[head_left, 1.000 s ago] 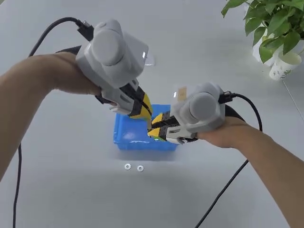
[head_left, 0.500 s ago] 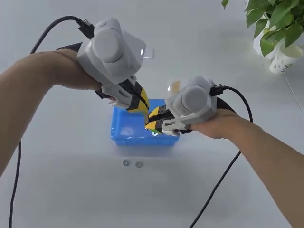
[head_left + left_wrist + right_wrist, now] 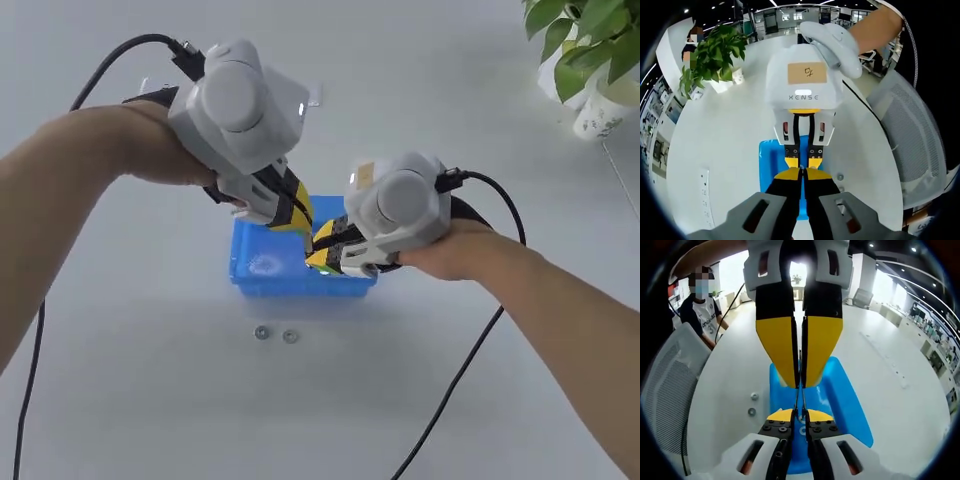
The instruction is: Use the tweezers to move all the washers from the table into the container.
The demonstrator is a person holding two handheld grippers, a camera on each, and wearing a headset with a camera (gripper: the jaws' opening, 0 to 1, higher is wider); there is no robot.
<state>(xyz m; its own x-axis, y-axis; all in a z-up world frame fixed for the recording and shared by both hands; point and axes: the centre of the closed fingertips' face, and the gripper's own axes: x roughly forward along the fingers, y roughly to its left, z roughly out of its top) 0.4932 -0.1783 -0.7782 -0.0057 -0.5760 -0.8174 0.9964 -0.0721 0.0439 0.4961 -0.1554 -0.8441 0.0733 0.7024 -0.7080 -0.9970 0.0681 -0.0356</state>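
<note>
The left tongs (image 3: 300, 222) and the right tongs (image 3: 318, 258) meet tip to tip directly above the blue container (image 3: 262, 270), which stands on the white desk (image 3: 150, 400). In the head view the left tongs angle down from the upper left and the right tongs reach in from the right, each held in one of the person's hands. In the right gripper view the yellow-padded jaws of the left tongs come down from the top, and the yellow-tipped jaws of the right tongs rise from the bottom. A thin dark strip, the tweezers (image 3: 800, 399), runs in line between both pairs. Both tongs are closed down on the tweezers, with only a narrow slit left between each pair of jaws. The working end of the tweezers is hidden among the jaw tips, so whether it carries a washer cannot be told. Two washers lie on the desk: one washer (image 3: 262, 333) and a second washer (image 3: 290, 336) just beside it, both near the front wall of the container and outside it. A potted plant (image 3: 585, 40) stands at the far right corner of the desk, well apart from the container.
</note>
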